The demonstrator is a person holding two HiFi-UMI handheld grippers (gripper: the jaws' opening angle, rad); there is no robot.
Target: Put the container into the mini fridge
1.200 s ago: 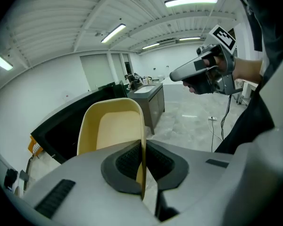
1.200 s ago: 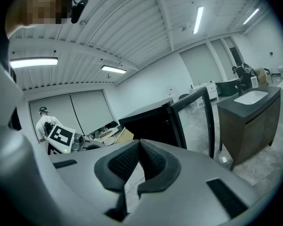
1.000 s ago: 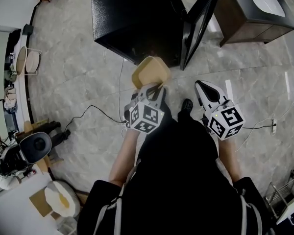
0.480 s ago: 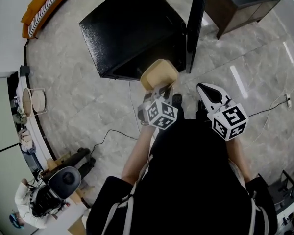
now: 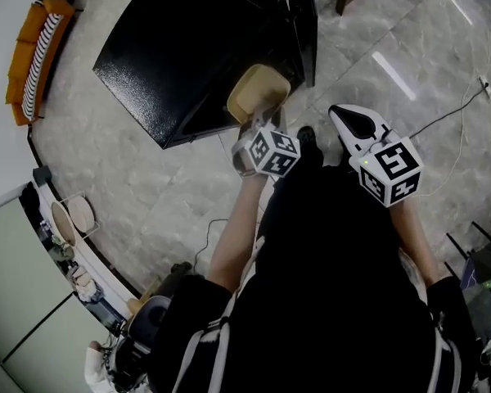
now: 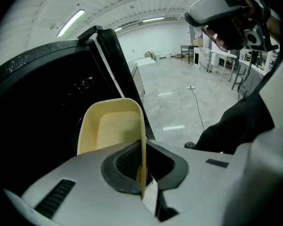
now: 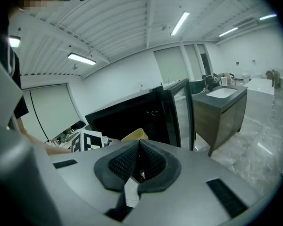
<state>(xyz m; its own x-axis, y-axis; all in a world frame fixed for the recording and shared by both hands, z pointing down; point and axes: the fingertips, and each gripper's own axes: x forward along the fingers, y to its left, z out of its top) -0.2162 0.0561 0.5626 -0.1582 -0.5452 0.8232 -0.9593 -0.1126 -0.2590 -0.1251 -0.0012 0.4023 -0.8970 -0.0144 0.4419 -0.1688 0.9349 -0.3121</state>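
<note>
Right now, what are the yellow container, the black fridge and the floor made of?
The container looks like thin plastic, pale yellow and matte: smooth walls, rounded corners, a thin edge. The mini fridge seems black painted metal, judging by its finely speckled, slightly shiny top. The floor is probably polished stone or tile: grey veins and light reflections.

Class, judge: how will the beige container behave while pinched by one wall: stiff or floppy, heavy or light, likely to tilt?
Probably stiff: the container holds its shape with only one thin wall in the left tool. Likely light, as it looks empty. An edge pinch may let it pivot.
</note>
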